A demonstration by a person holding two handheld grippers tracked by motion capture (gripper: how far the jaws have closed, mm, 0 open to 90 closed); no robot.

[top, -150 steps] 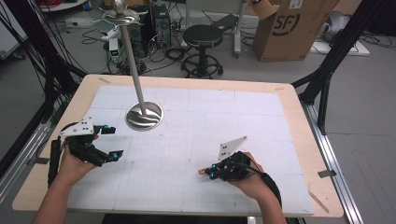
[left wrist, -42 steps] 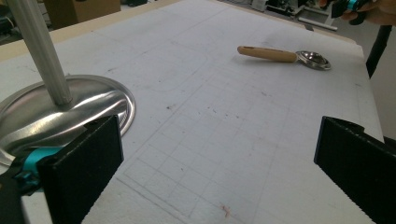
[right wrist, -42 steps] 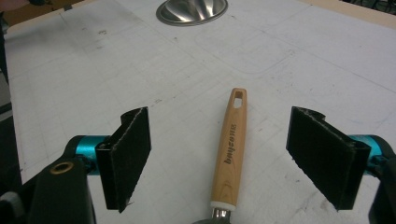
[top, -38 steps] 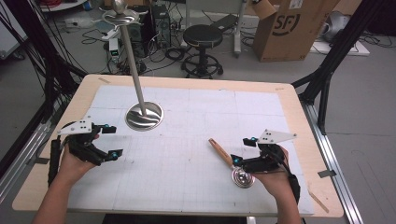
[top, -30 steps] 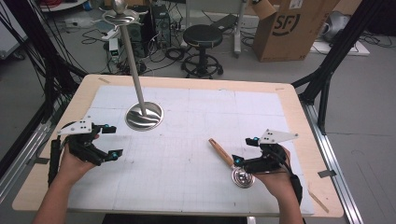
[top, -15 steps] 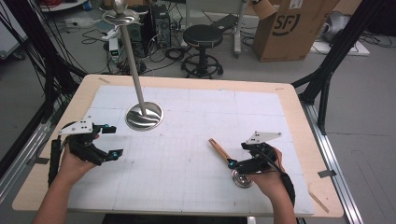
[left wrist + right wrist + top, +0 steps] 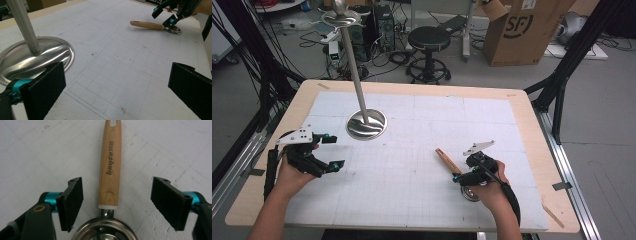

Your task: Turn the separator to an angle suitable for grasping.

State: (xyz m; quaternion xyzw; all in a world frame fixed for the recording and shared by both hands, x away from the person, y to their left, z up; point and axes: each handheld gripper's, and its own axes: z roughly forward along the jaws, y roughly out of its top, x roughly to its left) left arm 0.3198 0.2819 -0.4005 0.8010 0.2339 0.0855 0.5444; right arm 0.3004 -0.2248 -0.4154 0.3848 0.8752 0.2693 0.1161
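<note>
One strainer [image 7: 110,185] on mat, bowl empty, btwn closing right gripper [image 7: 117,202] jaws.

Even, bright overhead light, soft shadows, mild blur throughout.

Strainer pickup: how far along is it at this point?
Done: the strainer lies on the table, handle pointing away from the person. In hand: the right claw straddles its wooden handle, jaws just closing, pads not touching. Left: grip and lift. The left claw waits open near the stand.
</note>
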